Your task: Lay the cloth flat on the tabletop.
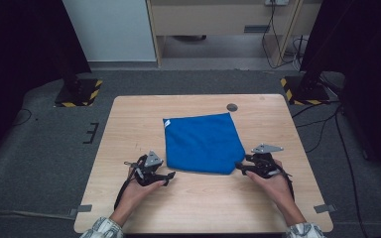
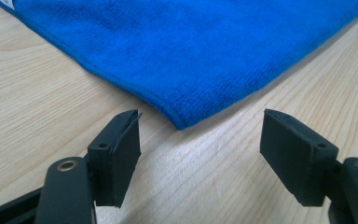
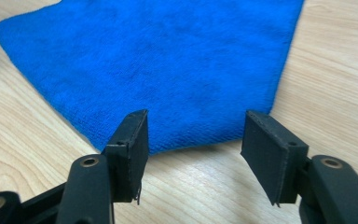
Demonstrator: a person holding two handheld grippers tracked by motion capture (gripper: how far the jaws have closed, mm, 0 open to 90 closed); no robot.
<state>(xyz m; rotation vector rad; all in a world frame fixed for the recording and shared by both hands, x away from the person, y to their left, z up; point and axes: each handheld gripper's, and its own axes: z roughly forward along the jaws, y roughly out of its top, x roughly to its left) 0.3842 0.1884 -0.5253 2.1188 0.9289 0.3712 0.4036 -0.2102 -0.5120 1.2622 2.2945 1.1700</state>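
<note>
A blue cloth [image 1: 203,143] lies flat on the wooden table [image 1: 129,124], a small white label [image 1: 166,124] at its far left corner. My left gripper [image 1: 170,177] rests low by the cloth's near left corner. In the left gripper view its jaws [image 2: 200,135] stand open, and the cloth's corner [image 2: 182,122] lies just ahead of the gap, untouched. My right gripper [image 1: 239,167] sits at the cloth's near right corner. Its jaws [image 3: 193,135] are open too, with the cloth's edge [image 3: 186,140] reaching in between the tips but no pad pressing on it.
A round dark hole [image 1: 232,107] sits in the tabletop beyond the cloth. Grey tape pieces [image 1: 84,208] mark the table's near corners. Two stands with yellow-black striped bases [image 1: 77,94] stand on the floor behind the table, with cables at the right.
</note>
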